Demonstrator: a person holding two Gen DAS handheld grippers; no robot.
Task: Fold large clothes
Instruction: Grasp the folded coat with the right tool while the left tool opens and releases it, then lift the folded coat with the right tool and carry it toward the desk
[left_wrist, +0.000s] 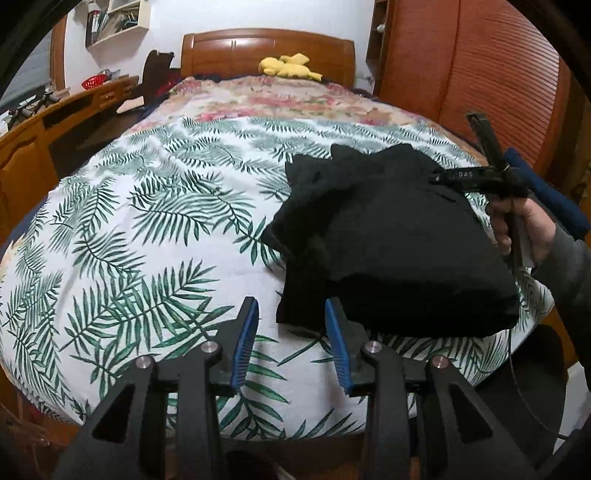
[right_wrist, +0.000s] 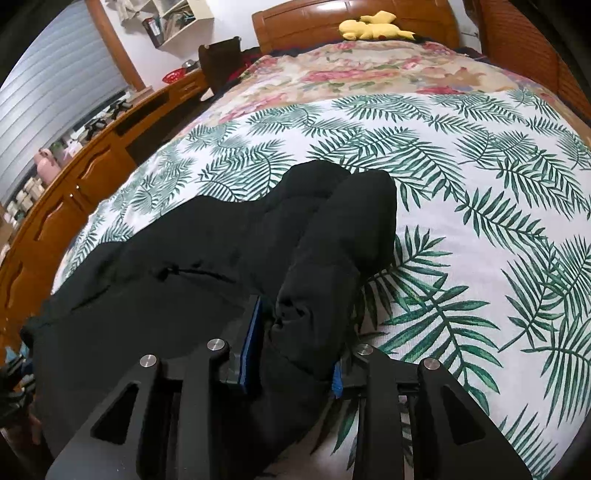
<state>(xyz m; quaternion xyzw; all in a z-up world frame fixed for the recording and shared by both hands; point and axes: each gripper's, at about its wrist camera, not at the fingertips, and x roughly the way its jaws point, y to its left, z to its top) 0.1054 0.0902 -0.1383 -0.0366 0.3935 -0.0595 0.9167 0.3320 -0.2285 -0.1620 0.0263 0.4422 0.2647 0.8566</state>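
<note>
A bulky black garment (left_wrist: 388, 240) lies in a folded heap on the leaf-print sheet (left_wrist: 147, 221), toward the bed's near right side. My left gripper (left_wrist: 291, 308) is open at the heap's near left corner; the cloth edge sits between the tips, clear of the left pad (left_wrist: 245, 332). In the left wrist view a hand (left_wrist: 517, 229) holds my right gripper (left_wrist: 443, 181) at the heap's far right side. In the right wrist view my right gripper (right_wrist: 303, 332) is shut on a thick fold of the black garment (right_wrist: 184, 277), which hides most of the right pad.
A floral blanket (left_wrist: 277, 99) covers the far half of the bed, with a yellow plush toy (left_wrist: 288, 66) by the wooden headboard (left_wrist: 266, 48). A wooden desk (left_wrist: 55, 122) runs along the left, a wooden wardrobe (left_wrist: 480, 74) stands on the right, and blue cloth (left_wrist: 546, 195) lies at the bed's right edge.
</note>
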